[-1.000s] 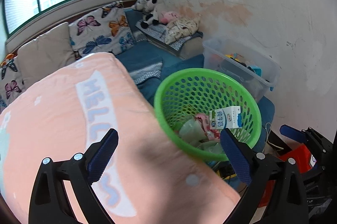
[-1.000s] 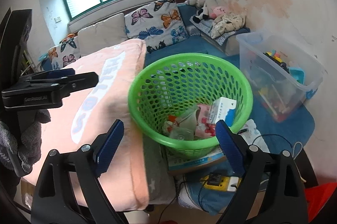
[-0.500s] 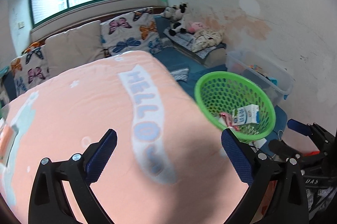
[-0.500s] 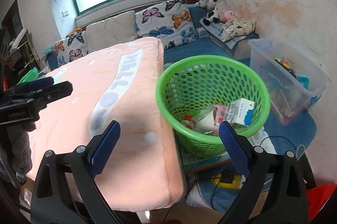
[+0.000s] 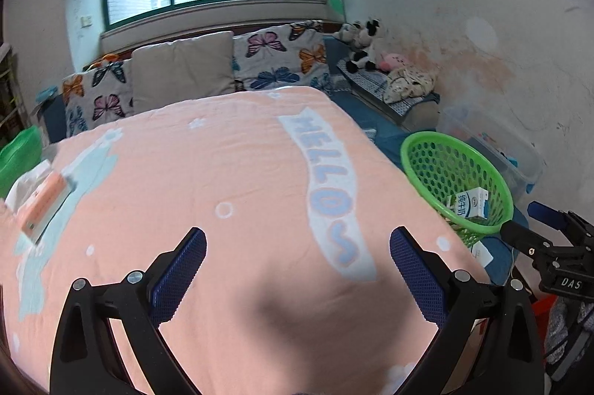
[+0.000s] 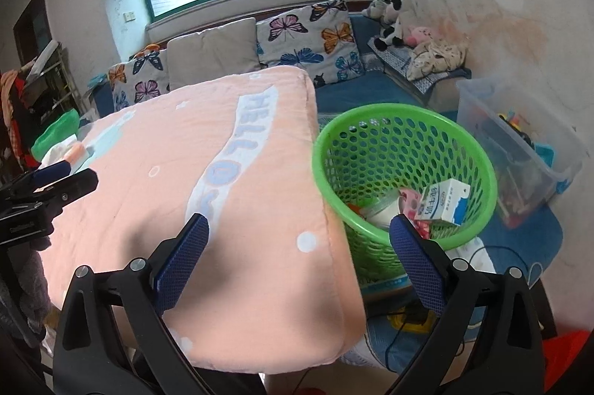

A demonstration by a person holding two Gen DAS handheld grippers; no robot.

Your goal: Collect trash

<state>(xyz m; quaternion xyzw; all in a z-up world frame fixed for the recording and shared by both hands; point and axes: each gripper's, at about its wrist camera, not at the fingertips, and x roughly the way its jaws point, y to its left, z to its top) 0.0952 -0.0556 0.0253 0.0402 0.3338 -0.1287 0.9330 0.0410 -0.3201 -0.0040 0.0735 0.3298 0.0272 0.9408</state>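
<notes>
Pink bench top (image 5: 230, 179) lay open ahead; small box (image 5: 42, 205) crowded far left edge. Green basket (image 6: 404, 120) mouth stood unobstructed; plastic bin (image 6: 519, 142) flanked right.

Both tools empty, jaws apart

We see the left tool (image 5: 297, 259) pointing forward and downward, its two blue pads (image 5: 178, 274) wide apart with nothing between them. The right tool (image 6: 299, 246) points downward in a similar way; its jaws are opening and its pads (image 6: 417, 263) touch nothing. In the right wrist view the left tool appears at the left edge, and in the left wrist view the right tool appears at the right edge, so the two are well apart.
</notes>
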